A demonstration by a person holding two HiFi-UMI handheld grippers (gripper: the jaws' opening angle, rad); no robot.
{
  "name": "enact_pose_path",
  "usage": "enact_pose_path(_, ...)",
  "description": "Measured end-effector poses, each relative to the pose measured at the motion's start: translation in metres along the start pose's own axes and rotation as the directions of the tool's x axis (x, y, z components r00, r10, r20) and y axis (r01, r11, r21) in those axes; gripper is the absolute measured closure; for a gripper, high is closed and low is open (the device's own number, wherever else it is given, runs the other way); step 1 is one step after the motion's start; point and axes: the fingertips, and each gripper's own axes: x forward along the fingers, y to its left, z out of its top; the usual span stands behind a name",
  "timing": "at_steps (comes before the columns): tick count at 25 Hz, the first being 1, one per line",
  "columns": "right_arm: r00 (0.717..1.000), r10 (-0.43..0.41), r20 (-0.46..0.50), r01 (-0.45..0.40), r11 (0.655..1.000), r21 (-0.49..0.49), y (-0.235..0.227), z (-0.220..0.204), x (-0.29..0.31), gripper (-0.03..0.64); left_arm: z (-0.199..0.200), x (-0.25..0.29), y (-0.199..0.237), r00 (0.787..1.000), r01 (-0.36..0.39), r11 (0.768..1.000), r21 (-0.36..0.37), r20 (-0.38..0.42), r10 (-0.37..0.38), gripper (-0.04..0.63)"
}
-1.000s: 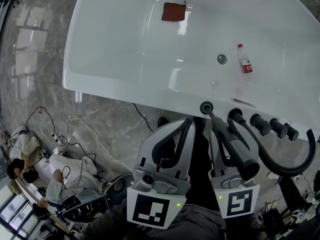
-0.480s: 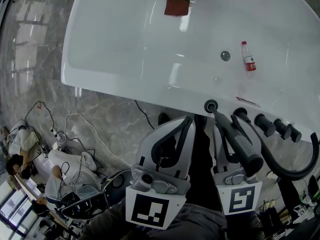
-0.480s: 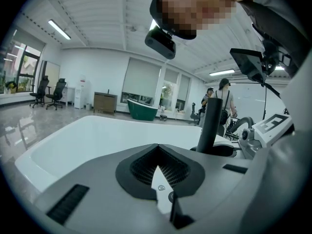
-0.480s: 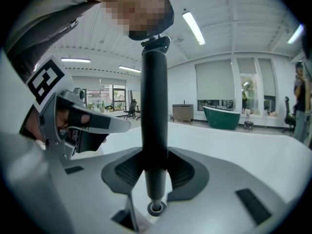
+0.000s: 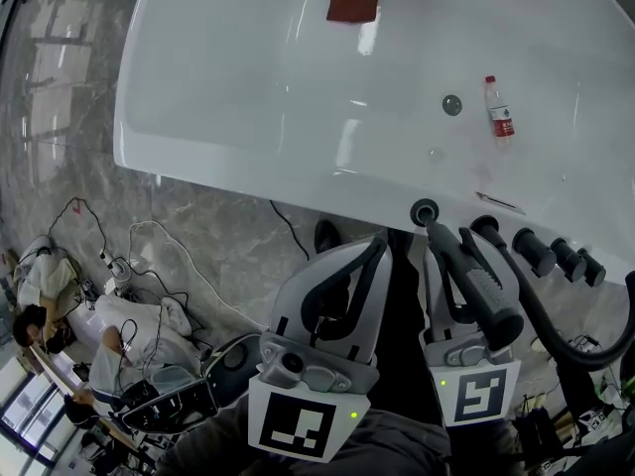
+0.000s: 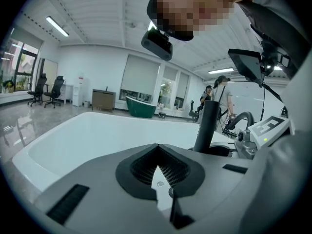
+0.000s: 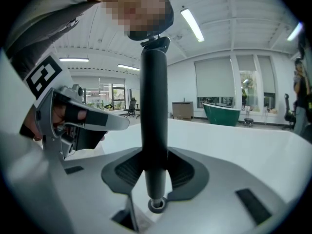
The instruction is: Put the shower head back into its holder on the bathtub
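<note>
Slim matte-black shower head (image 7: 154,106) at round holder (image 5: 425,211) on glossy white bathtub (image 5: 248,97)

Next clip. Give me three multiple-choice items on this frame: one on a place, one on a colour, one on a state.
1. Where does the bottle lie?
A. On the floor
B. Inside the bathtub
C. On the bathtub's rim

2. What colour is the cloth in the bathtub?
A. Blue
B. Yellow
C. Red

3. What state is the right gripper in?
A. Shut on the shower head
B. Open and empty
C. Shut on the bottle

Answers:
1 B: the bottle lies on the bathtub's white bottom, near the drain.
2 C: the cloth is plainly red.
3 A: the right gripper view shows both pads clamped on the shower head's black handle.
</note>
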Motion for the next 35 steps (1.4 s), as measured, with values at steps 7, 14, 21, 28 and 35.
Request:
enact_pose_path(7,1.000,0.003,-0.018,-0.003,1.000,0.002,0.001,-0.013,0.009,0.479,-0.005,0.005,0.003,1.000,0.003,1.000,-0.005,-0.009,-0.003,0.592)
enact_pose_path(14,0.999,-0.001,-0.032,0.001,1.000,0.005,0.002,-0.022,0.014,0.479,-0.010,0.003,0.008,1.000,0.002,1.000,-0.006,-0.021,-0.002,0.592)
enact_pose_path(21,0.999,-0.007,-0.047,0.007,1.000,0.003,0.001,-0.036,0.018,0.479,-0.018,0.003,0.011,0.999,0.001,1.000,-0.011,-0.033,-0.001,0.592)
enact_pose_path(28,0.999,-0.008,-0.045,0.007,1.000,-0.012,0.001,-0.037,0.025,0.479,-0.020,0.000,0.016,0.999,-0.007,1.000,-0.019,-0.034,0.006,0.592)
enact_pose_path(35,0.997,-0.005,-0.077,0.003,1.000,-0.021,0.001,-0.051,0.031,0.479,-0.018,-0.005,0.022,0.999,-0.013,1.000,-0.018,-0.030,0.013,0.592)
